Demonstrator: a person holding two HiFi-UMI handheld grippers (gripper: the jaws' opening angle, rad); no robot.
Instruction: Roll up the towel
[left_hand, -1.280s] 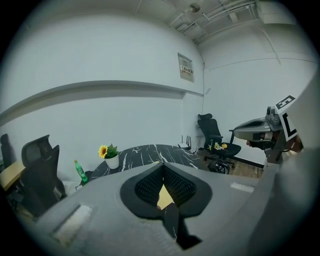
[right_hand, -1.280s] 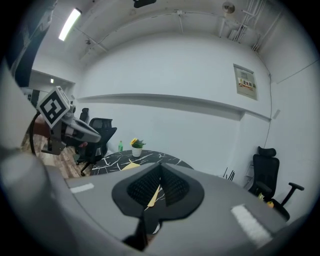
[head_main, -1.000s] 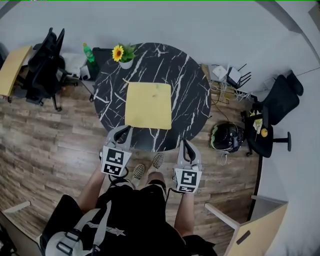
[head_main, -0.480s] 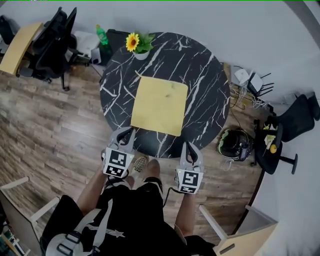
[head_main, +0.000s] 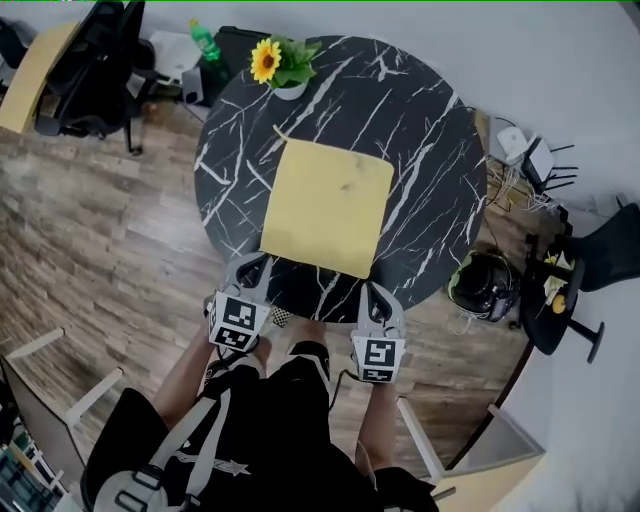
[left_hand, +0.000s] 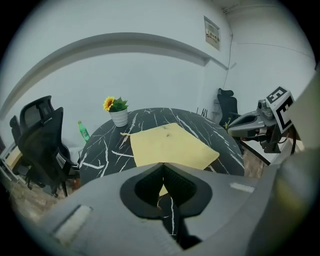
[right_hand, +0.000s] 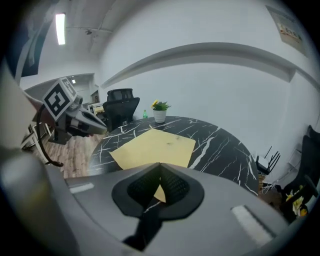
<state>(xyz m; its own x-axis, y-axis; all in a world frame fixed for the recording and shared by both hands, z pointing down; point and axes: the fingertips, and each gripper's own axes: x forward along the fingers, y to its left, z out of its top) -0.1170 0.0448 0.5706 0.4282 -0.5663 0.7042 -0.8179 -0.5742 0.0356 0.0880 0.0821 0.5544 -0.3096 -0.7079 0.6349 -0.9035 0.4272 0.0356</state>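
Observation:
A yellow towel (head_main: 328, 206) lies flat and unrolled on the round black marble table (head_main: 435, 150); it also shows in the left gripper view (left_hand: 170, 146) and the right gripper view (right_hand: 155, 147). My left gripper (head_main: 255, 266) hovers just short of the towel's near left corner, jaws shut and empty. My right gripper (head_main: 371, 291) hangs by the table's near edge, short of the towel's near right corner, also shut with nothing in it. Each gripper sees the other: right gripper (left_hand: 235, 128), left gripper (right_hand: 102, 127).
A potted sunflower (head_main: 273, 62) stands at the table's far edge. A green bottle (head_main: 203, 40) and black office chair (head_main: 95, 55) are at far left. A helmet (head_main: 484, 285), another chair (head_main: 590, 270) and cables lie at right. The person's legs are under the near table edge.
Both grippers have come down and forward toward the towel's near edge. The head view has shifted, so the table sits closer and larger in the picture.

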